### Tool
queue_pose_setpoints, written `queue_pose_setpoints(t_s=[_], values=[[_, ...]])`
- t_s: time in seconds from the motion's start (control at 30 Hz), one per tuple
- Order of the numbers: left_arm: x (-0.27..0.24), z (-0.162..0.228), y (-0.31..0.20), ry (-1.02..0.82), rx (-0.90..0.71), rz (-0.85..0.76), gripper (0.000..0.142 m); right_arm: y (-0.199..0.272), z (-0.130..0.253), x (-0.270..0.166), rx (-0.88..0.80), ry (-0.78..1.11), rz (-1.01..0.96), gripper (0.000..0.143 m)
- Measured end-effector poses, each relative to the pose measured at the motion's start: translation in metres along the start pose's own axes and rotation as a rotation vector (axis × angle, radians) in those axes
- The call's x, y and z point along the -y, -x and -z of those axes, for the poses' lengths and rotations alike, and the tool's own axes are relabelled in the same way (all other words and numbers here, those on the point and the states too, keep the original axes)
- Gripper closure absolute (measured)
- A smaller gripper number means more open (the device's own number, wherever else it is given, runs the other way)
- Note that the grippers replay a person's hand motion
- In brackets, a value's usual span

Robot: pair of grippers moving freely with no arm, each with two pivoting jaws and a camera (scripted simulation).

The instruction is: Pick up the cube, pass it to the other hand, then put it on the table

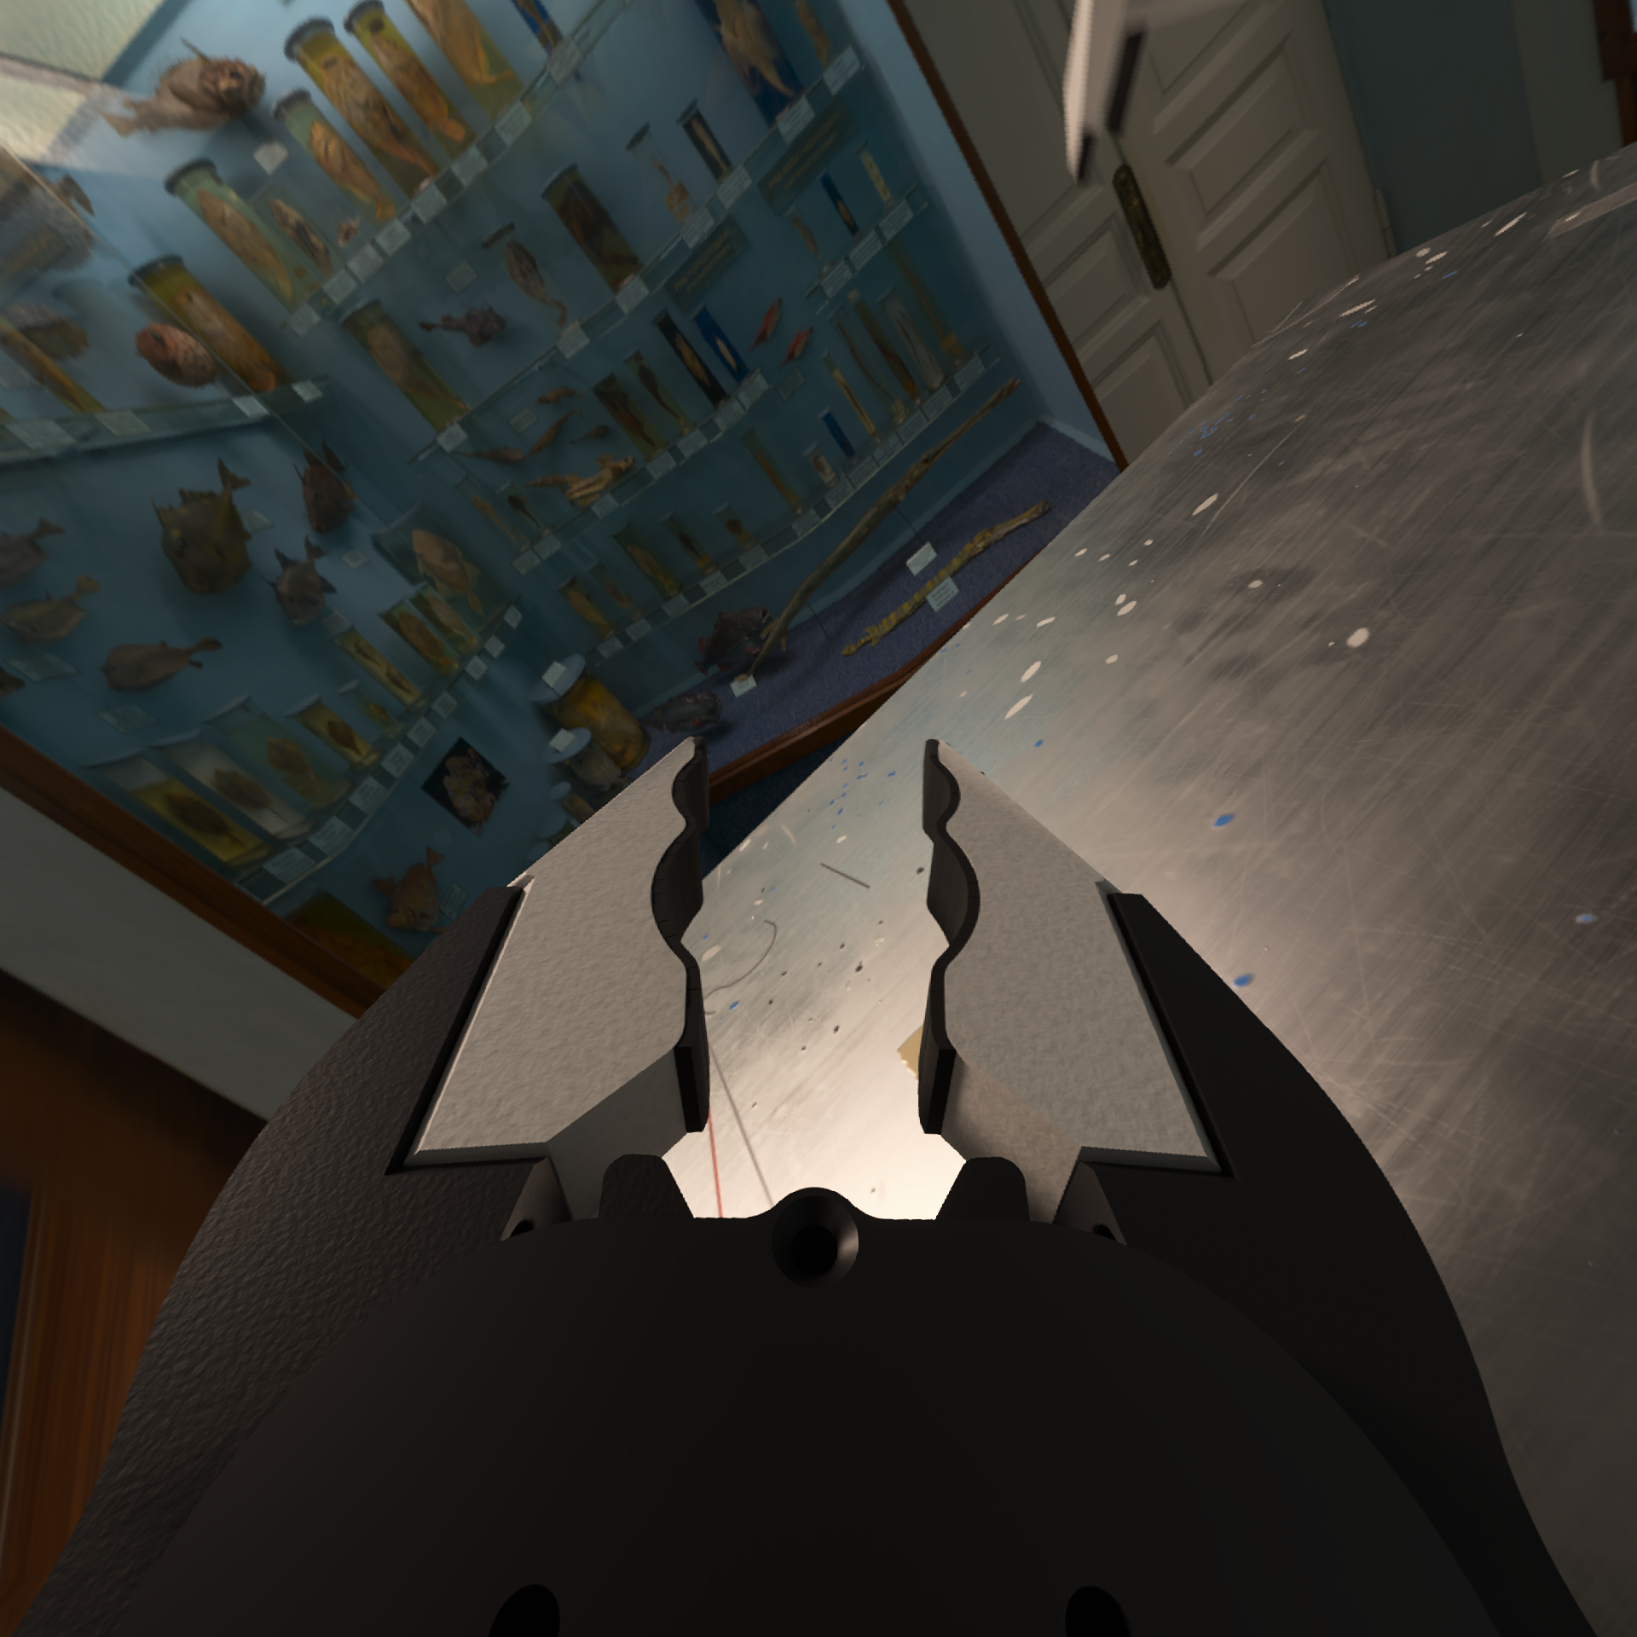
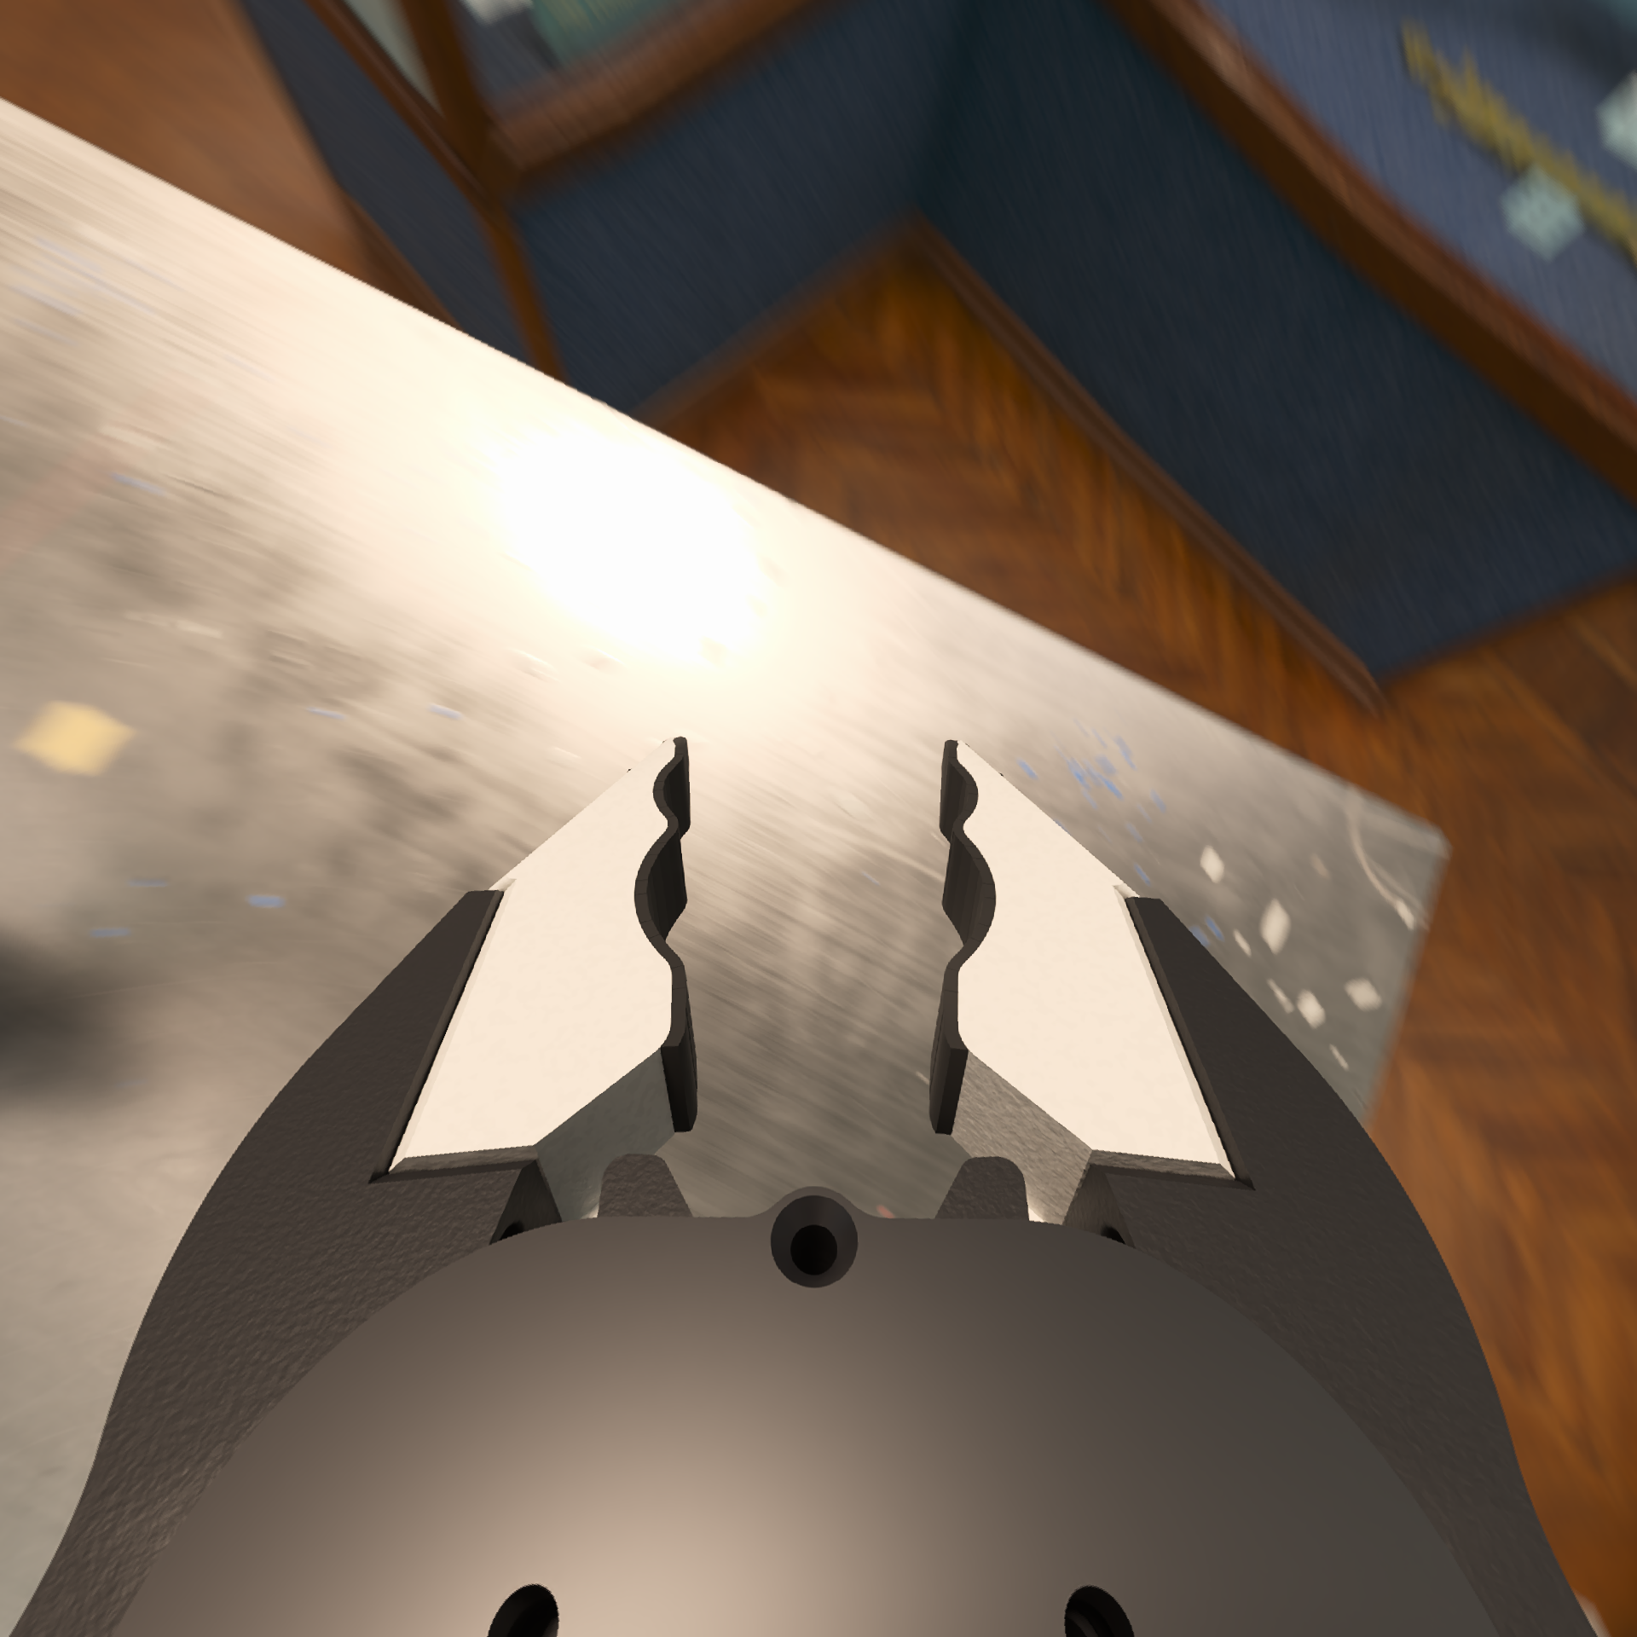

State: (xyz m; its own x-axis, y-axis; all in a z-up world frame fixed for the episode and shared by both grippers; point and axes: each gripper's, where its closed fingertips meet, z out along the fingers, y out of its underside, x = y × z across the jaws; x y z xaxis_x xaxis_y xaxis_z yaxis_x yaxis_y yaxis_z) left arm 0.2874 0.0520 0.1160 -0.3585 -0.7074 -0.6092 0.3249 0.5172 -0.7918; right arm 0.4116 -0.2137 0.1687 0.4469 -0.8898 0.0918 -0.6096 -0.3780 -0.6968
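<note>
Low over a scratched, paint-flecked metal table [image 1: 1329, 620], left gripper [image 1: 810, 753] spread to a wide gap, wavy dark pads [image 1: 686, 886] facing each other with nothing but tabletop between them. Aimed toward the table's far edge and, beyond it, a blue glass display case [image 1: 443, 354] lined with fish specimens in jars and on shelves. Pale panelled door [image 1: 1240, 221] to the right of the case. At the top edge, a blurred white-and-dark shape [image 1: 1098, 80], too smeared to identify.

Cube not clearly in view. Only a small tan sliver [image 1: 905, 1054] peeking out on the table surface beside the inner edge of the right-hand finger, mostly hidden behind it; impossible to tell whether cube or mark.

Right gripper [image 2: 810, 748] likewise wide apart and holding nothing, pale fingers [image 2: 567, 974] brightly lit, pointed down at the same table [image 2: 266, 531] under a strong glare. Whole scene streaked with blur. Off to the far left on the tabletop, well apart from the fingers, a yellowish diamond shape [image 2: 75, 733], larger than the white flecks near the table's right corner; too blurred to call it the cube with certainty. Past the table edge, wooden parquet floor [image 2: 1063, 425] and dark blue carpet [image 2: 797, 177].
</note>
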Motion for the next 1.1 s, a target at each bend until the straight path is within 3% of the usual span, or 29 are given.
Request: queue_pose_setpoints(t_s=[0.1,0.2,0.3,0.43,0.6,0.67,0.83,0.97,1.1], values=[[-0.003,-0.001,0.001,0.022,-0.001,0.019,0.083,0.071,0.043,0.040,0.149,-0.252,0.078,0.087],[-0.005,0.000,-0.001,0.029,0.003,0.010,0.081,0.142,0.049,0.038,0.316,-0.356,0.125,0.085],[-0.010,0.005,-0.011,0.077,-0.021,0.106,0.080,0.189,0.019,0.015,0.456,-0.403,0.125,0.081],[0.018,0.045,-0.029,0.094,-0.205,0.235,0.076,0.201,-0.038,-0.010,0.491,-0.516,0.043,0.089],[0.043,0.081,0.050,0.137,-0.171,0.275,0.073,0.209,-0.062,-0.026,0.569,-0.437,-0.054,0.092],[0.021,0.081,0.094,0.268,-0.151,0.291,0.062,0.211,-0.064,-0.029,0.567,-0.407,-0.043,0.092],[-0.091,0.070,0.199,0.636,0.033,0.404,0.059,0.214,-0.063,-0.031,0.527,-0.421,-0.007,0.094],[-0.186,0.063,0.229,0.909,0.107,0.498,0.055,0.217,-0.066,-0.034,0.510,-0.411,0.014,0.093],[-0.242,0.056,0.233,1.061,0.157,0.538,0.060,0.217,-0.068,-0.037,0.501,-0.400,0.030,0.080]])
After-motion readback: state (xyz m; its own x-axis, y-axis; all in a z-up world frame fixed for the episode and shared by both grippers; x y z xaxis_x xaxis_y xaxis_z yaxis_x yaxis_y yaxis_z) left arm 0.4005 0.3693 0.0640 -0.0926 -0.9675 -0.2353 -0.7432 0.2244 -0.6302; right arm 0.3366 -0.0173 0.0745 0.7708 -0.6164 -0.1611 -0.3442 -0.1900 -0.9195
